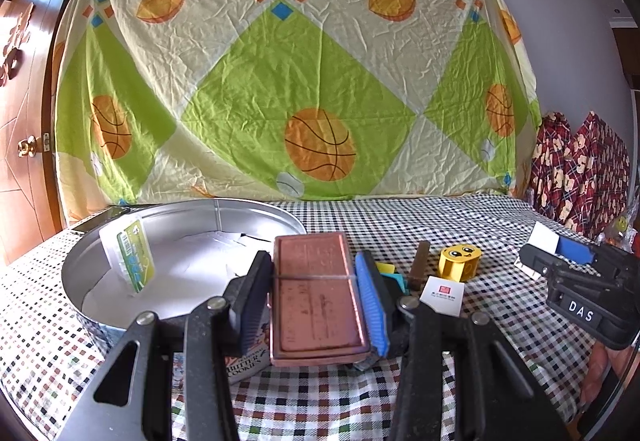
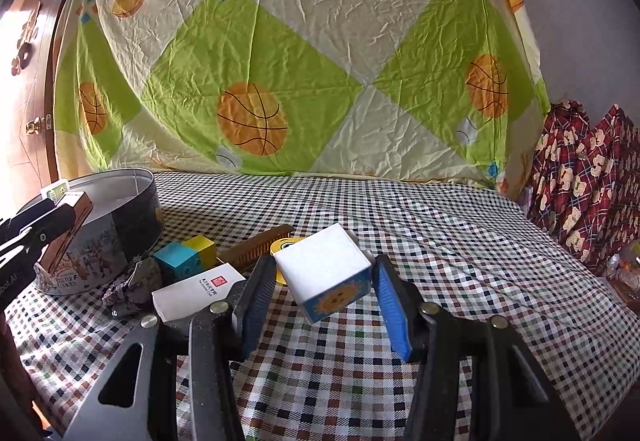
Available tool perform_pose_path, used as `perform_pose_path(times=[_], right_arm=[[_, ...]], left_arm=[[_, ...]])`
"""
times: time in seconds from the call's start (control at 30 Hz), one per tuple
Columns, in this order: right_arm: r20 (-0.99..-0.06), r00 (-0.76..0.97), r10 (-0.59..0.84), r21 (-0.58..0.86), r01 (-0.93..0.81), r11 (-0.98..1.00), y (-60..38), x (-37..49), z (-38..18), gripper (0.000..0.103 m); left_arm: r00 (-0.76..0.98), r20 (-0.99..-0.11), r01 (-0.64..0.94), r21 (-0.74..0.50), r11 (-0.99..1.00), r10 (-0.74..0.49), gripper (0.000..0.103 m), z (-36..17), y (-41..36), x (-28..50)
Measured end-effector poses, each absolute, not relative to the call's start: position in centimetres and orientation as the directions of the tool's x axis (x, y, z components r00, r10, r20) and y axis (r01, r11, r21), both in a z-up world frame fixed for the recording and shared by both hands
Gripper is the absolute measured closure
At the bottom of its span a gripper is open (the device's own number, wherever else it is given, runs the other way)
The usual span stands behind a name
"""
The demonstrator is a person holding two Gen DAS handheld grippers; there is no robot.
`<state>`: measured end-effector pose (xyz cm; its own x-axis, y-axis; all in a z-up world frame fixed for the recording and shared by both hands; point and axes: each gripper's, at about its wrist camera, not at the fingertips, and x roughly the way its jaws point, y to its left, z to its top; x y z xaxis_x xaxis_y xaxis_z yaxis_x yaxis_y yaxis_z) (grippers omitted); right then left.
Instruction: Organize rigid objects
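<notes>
My left gripper (image 1: 316, 281) is shut on a flat copper-coloured metal case (image 1: 318, 299) and holds it just right of the round butter cookie tin (image 1: 80, 261), above the tin's near rim. A small green and white packet (image 1: 130, 257) leans inside the tin. My right gripper (image 2: 320, 281) is shut on a white box with a sun picture (image 2: 326, 273), held tilted above the checked tablecloth. The right gripper also shows in the left wrist view (image 1: 560, 261). The left gripper and case also show in the right wrist view (image 2: 60, 225).
On the cloth between the grippers lie a yellow smiley-face roll (image 1: 458, 261), a brown comb (image 2: 260, 245), a white card box (image 2: 196, 291), blue and yellow blocks (image 2: 186, 255) and a crumpled wrapper (image 2: 132, 285). A patterned sheet hangs behind; red plaid fabric (image 2: 588, 181) sits at right.
</notes>
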<state>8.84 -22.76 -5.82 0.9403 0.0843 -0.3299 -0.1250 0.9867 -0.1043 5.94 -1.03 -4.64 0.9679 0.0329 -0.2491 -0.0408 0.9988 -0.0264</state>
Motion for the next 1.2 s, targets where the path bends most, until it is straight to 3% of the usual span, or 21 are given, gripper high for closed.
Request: perform_pose_path(times=[1.2], right_arm=[[-0.264, 0.949, 0.171, -0.160, -0.218, 0.963, -17.7, 6.9, -5.9, 0.050]], left_arm=[[0.985, -0.162, -0.064, -0.041, 0.997, 0.056, 0.060, -4.3, 1.0, 4.3]])
